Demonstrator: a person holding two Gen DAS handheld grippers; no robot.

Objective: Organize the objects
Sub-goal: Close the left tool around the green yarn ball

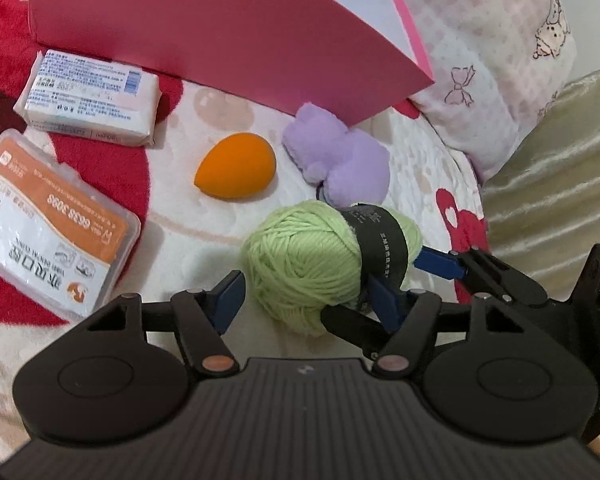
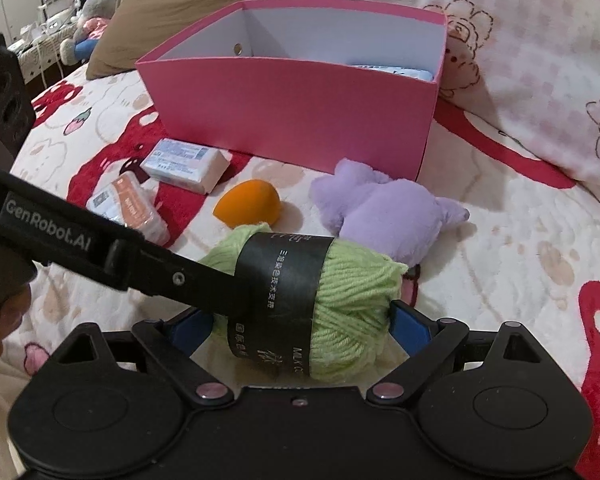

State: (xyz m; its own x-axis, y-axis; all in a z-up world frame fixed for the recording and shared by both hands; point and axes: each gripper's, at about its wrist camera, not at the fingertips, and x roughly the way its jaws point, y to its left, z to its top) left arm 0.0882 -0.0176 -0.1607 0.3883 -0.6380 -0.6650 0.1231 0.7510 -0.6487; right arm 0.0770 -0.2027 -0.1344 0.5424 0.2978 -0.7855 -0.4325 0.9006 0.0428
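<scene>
Right-wrist view: a green yarn ball [image 2: 332, 300] on the bedspread [image 2: 500, 240] before the pink box [image 2: 292, 116] is bracketed by both tongs — right gripper [image 2: 300, 318] spread wide, left gripper [image 1: 308, 300] half-closed, contact unclear — and is best squeezed gently at its banded middle.

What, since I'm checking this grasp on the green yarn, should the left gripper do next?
Probably close the left gripper a little more: one pad touches the black band on the green yarn, while the other pad looks just short of it.
</scene>
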